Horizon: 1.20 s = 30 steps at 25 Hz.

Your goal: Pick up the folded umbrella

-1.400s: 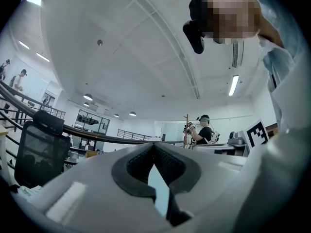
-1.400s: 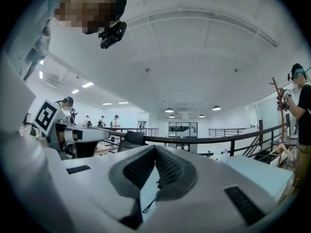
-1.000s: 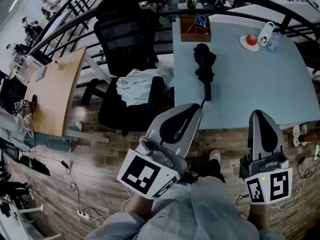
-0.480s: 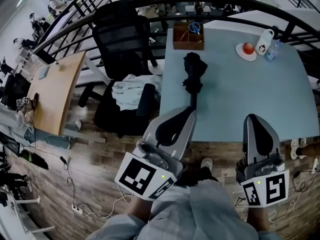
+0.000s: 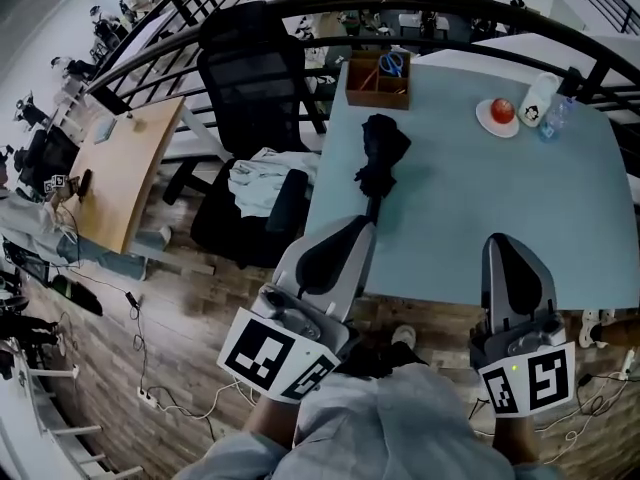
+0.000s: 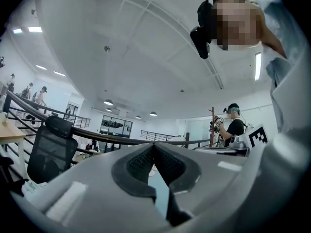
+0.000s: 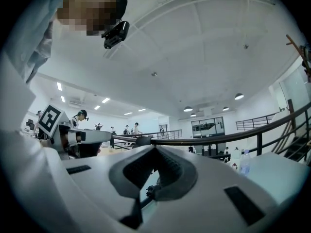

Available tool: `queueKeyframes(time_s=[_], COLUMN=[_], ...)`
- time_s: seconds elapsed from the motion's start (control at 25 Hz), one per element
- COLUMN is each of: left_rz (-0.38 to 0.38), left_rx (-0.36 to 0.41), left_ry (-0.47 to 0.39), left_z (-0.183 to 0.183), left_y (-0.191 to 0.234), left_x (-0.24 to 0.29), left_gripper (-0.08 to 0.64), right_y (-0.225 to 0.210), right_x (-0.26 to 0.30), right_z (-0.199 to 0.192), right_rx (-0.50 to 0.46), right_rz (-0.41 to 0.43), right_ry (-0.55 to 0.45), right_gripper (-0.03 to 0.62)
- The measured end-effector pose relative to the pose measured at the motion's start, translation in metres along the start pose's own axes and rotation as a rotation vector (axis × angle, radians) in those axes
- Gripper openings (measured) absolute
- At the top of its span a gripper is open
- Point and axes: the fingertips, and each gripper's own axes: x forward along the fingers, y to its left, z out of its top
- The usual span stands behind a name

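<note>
The folded black umbrella [image 5: 379,156] lies on the light blue table [image 5: 480,208], its thin handle end pointing toward the near edge. In the head view my left gripper [image 5: 361,225] is shut and empty. Its tip is at the table's near edge, just short of the umbrella's handle end. My right gripper [image 5: 503,240] is further right at the same edge, away from the umbrella. In the left gripper view the jaws of the left gripper [image 6: 154,145] meet with nothing between them. In the right gripper view the right gripper [image 7: 155,147] is also shut and empty.
A wooden box [image 5: 377,80] holding scissors stands behind the umbrella. At the back right are a plate with a red apple [image 5: 500,113], a white mug [image 5: 539,96] and a water bottle [image 5: 553,119]. A black office chair [image 5: 250,78] and a clothes-draped seat [image 5: 262,183] stand left of the table.
Both grippers have moved forward to the table's near edge. The umbrella now sits lower and further left in the head view, close to the left gripper's tip. Both stay shut.
</note>
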Motion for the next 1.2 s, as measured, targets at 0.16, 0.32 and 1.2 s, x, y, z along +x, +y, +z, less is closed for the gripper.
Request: queueKeyframes(time_s=[0.16,0.32,1.2], left_rz=[0.046,0.086,0.112], left_rx=[0.019,0.028,-0.059], left_ry=[-0.001,0.021,0.124], left_z=[-0.002,-0.007,-0.046], left_y=[-0.006,-0.008,0.058], left_x=[0.008,0.012,0.077], left_gripper=[0.005,0.005,0.006], right_y=[-0.013,-0.022,-0.051], right_x=[0.001,0.004,0.051], right_z=[-0.003,-0.007,-0.022], right_rx=[0.015,0.023,0.054], right_rz=[0.043,0.075,0.014], right_ry=[-0.002,-0.002,0.034], right_gripper=[0.000,0.000,0.000])
